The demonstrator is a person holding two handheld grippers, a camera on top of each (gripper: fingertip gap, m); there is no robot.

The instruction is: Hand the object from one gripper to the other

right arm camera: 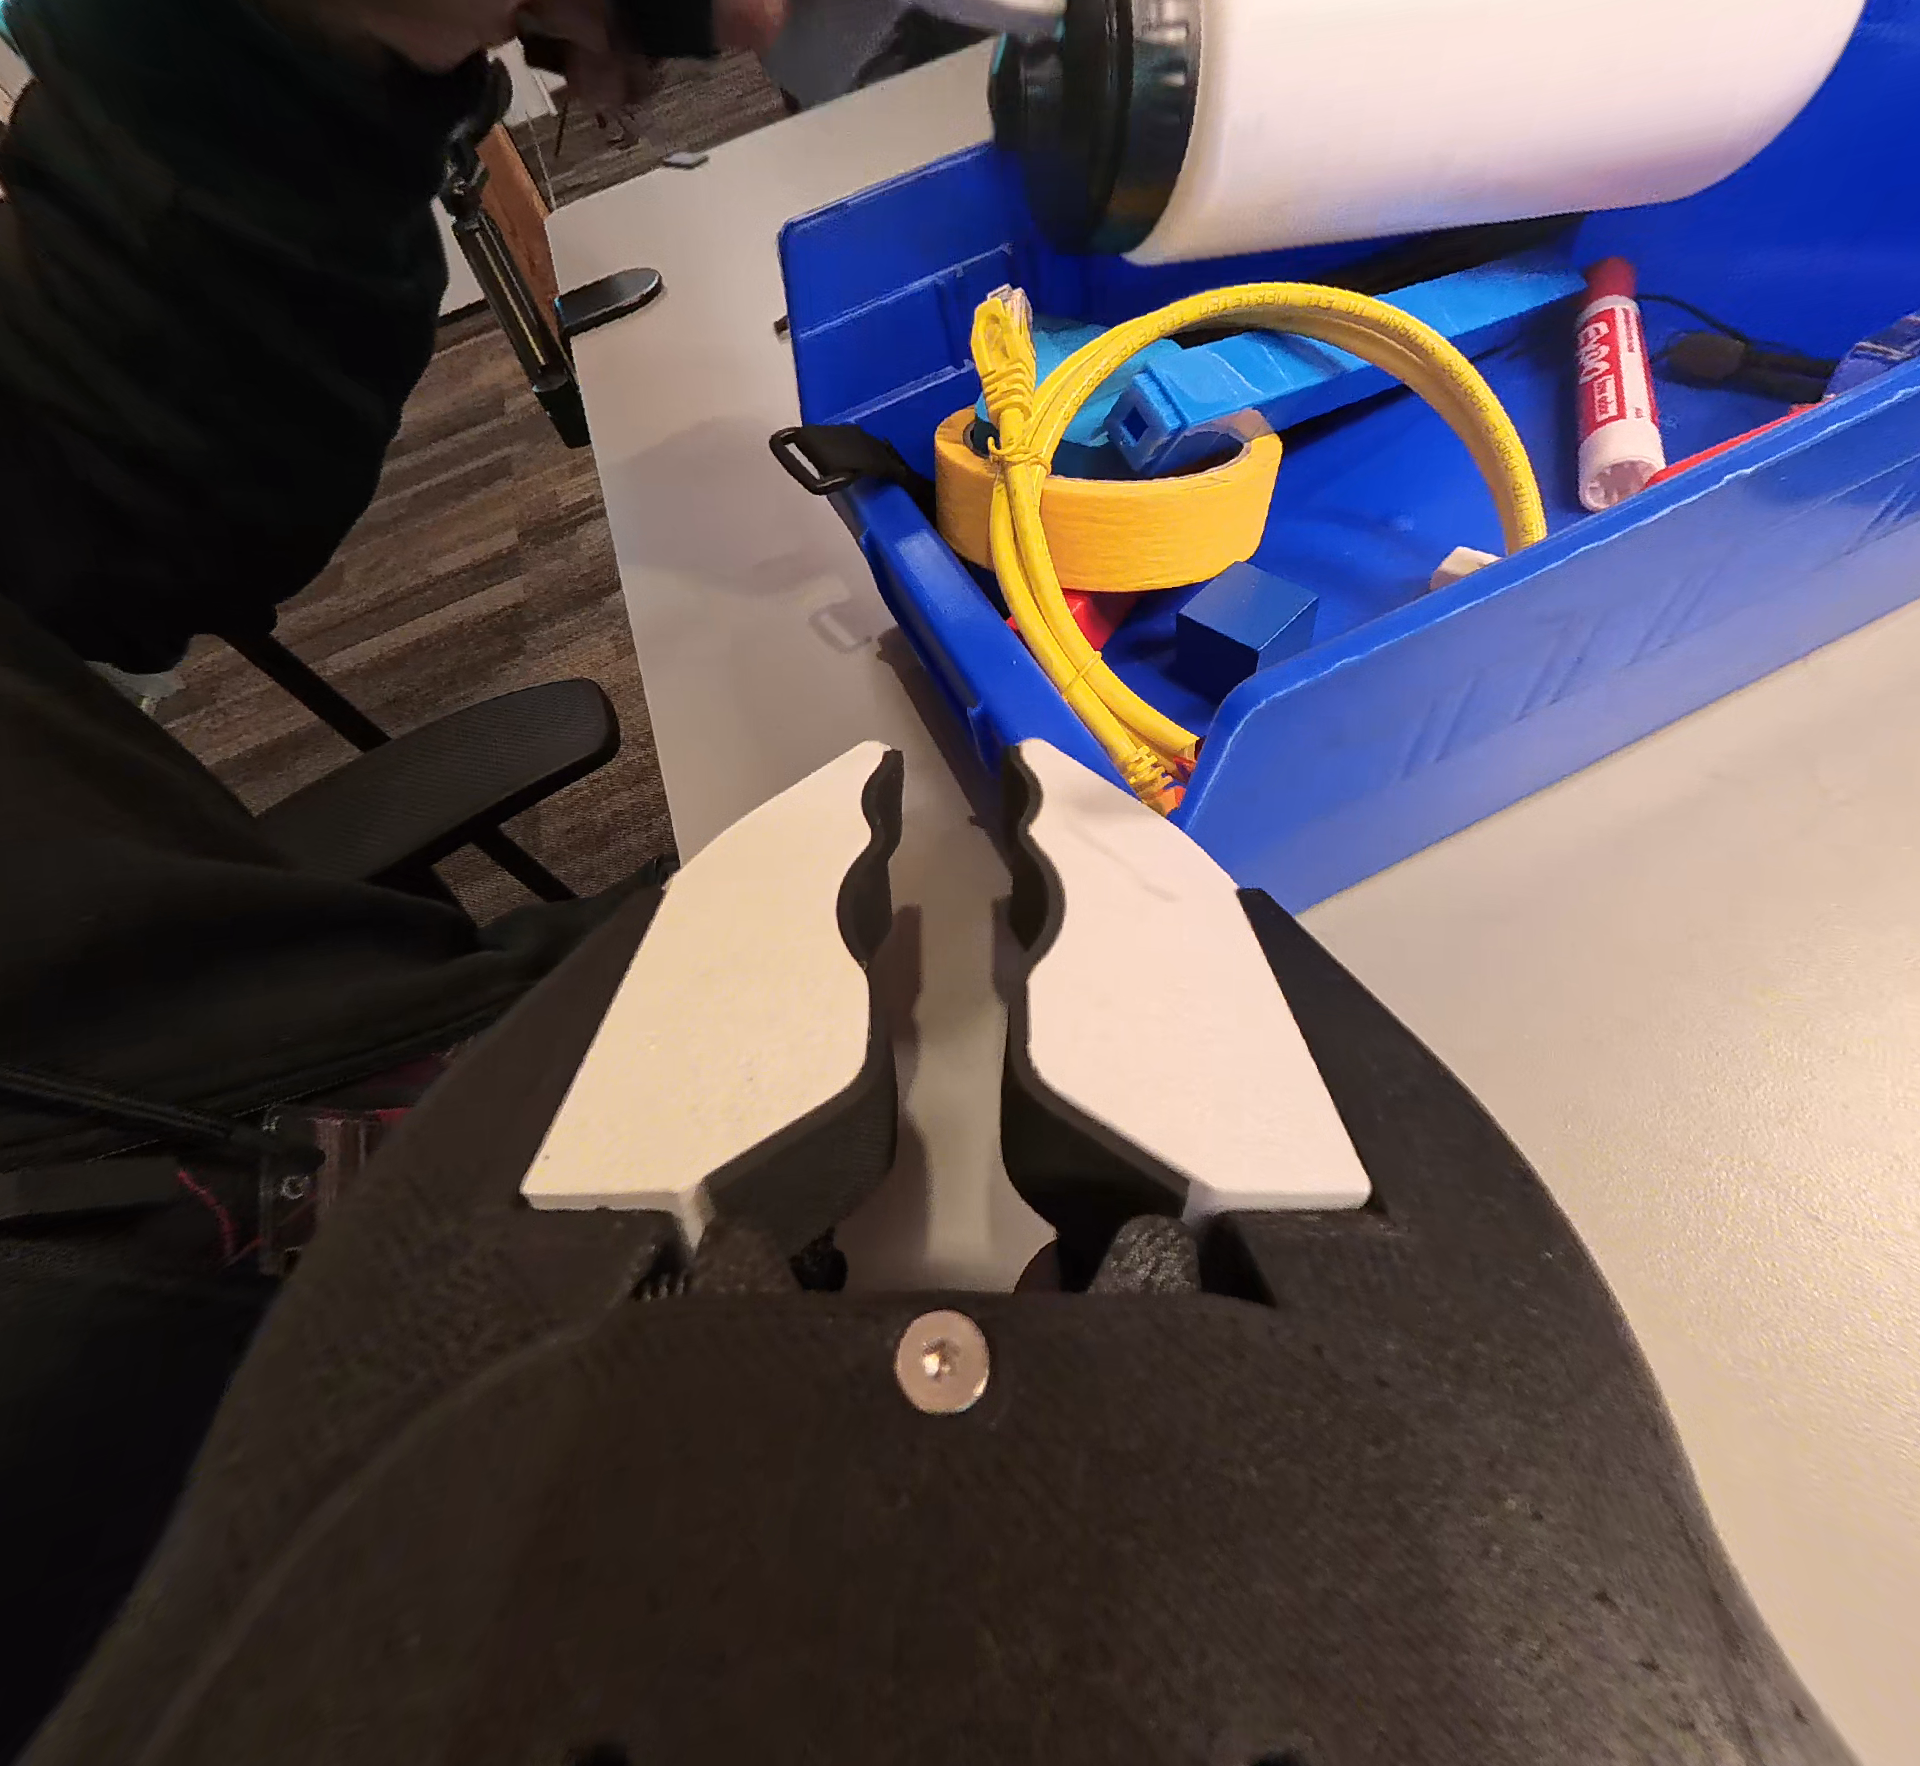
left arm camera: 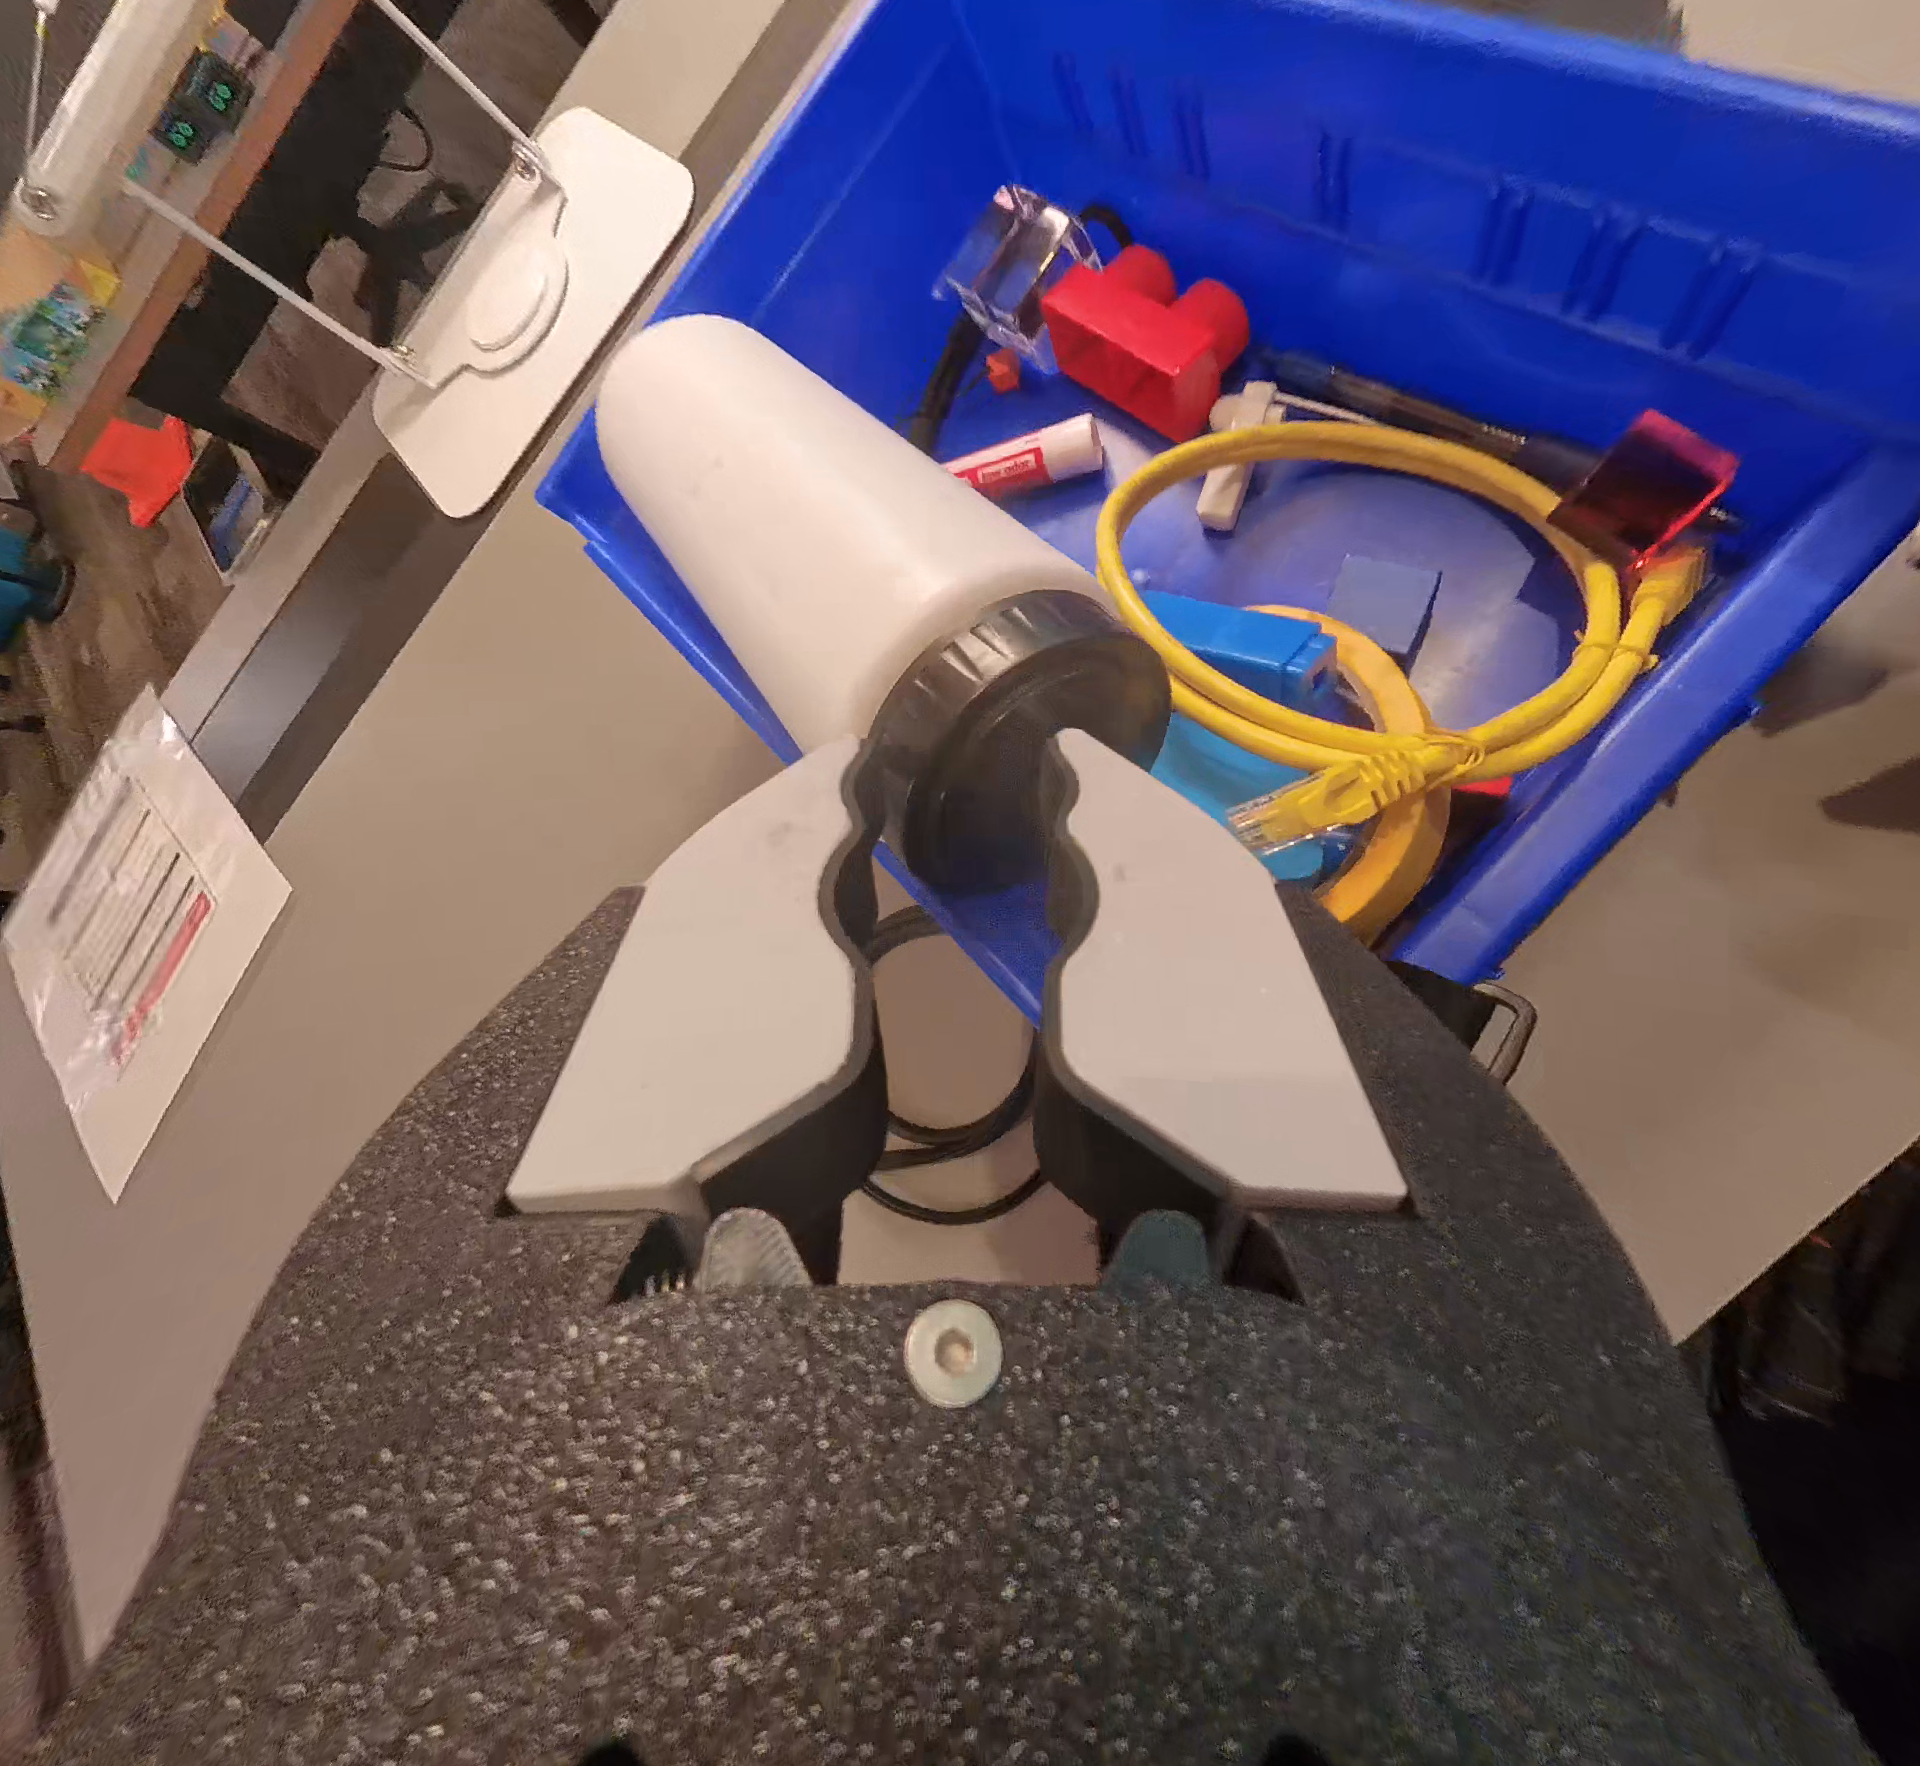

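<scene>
Both wrist cameras look down closely (opposite sides) onto blue bin [left arm camera: 1299, 85] [right arm camera: 1558, 677].

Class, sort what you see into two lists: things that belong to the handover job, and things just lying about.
Part of the job:
white bottle, held by its black cap
left tool, gripping the cap
right tool, open and empty

Just lying about, all in the blue bin:
yellow cable
tape roll
red marker
red block
</scene>
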